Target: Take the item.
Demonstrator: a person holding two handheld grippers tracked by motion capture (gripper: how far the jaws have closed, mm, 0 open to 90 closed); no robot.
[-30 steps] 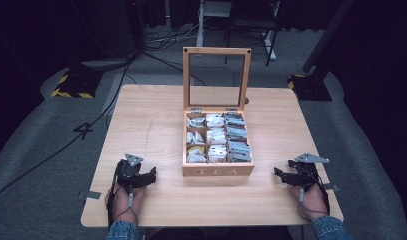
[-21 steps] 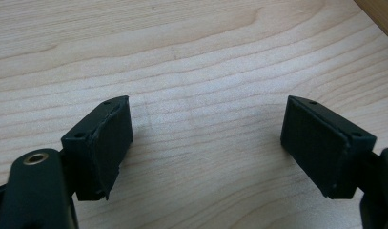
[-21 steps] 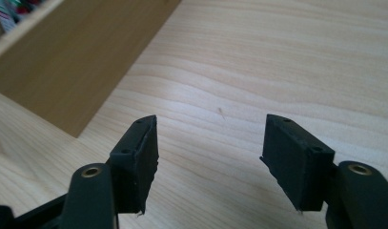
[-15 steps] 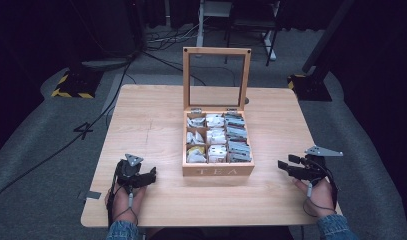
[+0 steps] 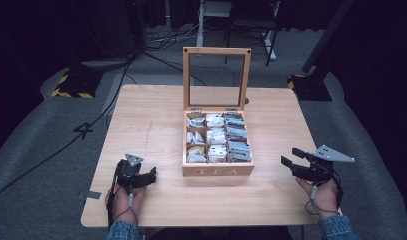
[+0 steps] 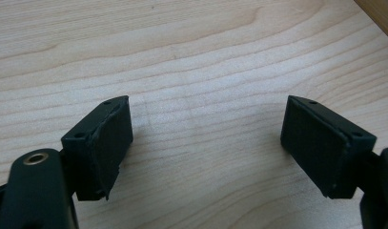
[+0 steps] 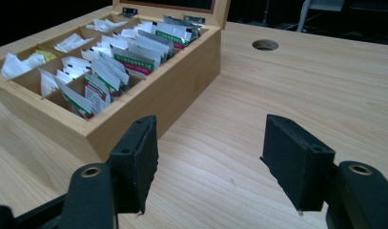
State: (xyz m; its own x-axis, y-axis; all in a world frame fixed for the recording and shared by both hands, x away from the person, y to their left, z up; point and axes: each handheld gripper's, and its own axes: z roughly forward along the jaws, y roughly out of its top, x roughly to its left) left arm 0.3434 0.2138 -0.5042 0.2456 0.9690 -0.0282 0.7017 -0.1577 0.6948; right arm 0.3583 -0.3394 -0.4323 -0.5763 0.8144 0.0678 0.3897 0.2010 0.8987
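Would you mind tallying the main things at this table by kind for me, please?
Wooden tea box, lid open: 1
Compartments in it, all holding tea bags: 9
Hand-held tools, left and right, both open and empty: 2
Table: 1
Total: 13

Bright, even light falls on the wooden table [image 5: 156, 115] from above, while everything around the table sinks into near-black. The high view is soft and grainy, with short shadows just beside the tea box [image 5: 218, 169] on the table. In both gripper views the table's grain is sharp, the near jaws slightly blurred.
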